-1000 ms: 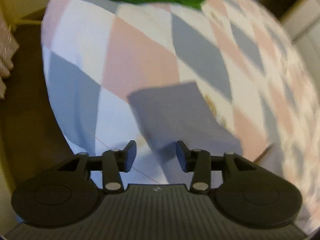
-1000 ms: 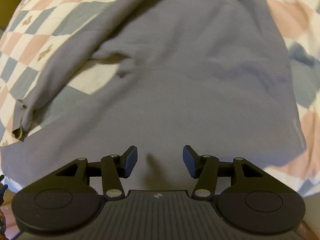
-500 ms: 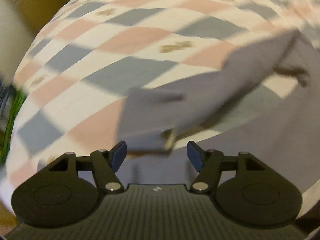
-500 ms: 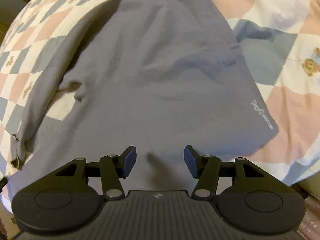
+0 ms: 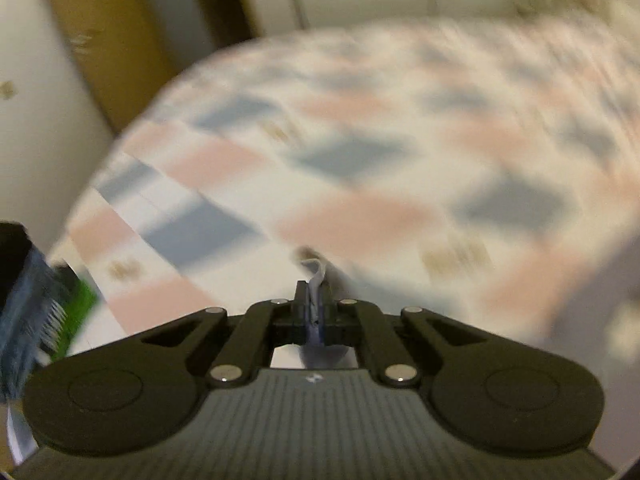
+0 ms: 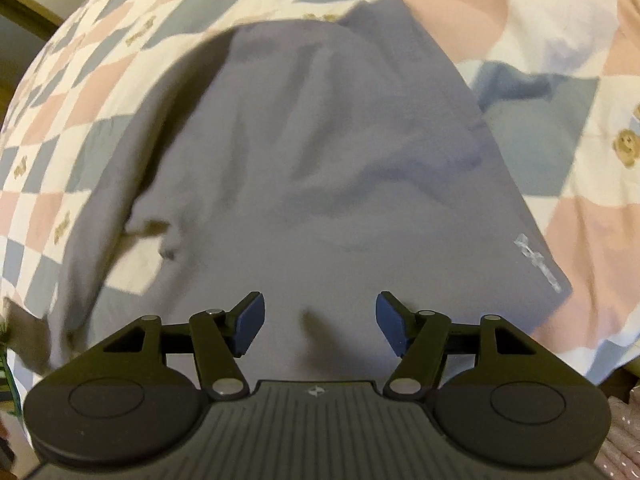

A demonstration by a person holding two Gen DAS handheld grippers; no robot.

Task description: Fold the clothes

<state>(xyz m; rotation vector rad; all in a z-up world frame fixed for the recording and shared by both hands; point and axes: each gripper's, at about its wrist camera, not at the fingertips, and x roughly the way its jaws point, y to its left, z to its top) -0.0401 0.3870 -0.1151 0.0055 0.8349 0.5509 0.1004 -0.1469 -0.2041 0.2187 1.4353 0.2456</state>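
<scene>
The left wrist view is blurred by motion; the checked bedspread (image 5: pixel 360 152) shows only as smeared patches. The left gripper (image 5: pixel 316 300) has its jaws clenched on a thin fold of the grey shirt (image 5: pixel 316 280), most of it hidden there. In the right wrist view the grey shirt (image 6: pixel 320 168) lies spread on the bedspread (image 6: pixel 560 40), the right gripper (image 6: pixel 320 320) released above it.

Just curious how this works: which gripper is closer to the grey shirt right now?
Left. The left gripper is shut on a bit of the grey shirt; the right gripper hangs open above it.
</scene>
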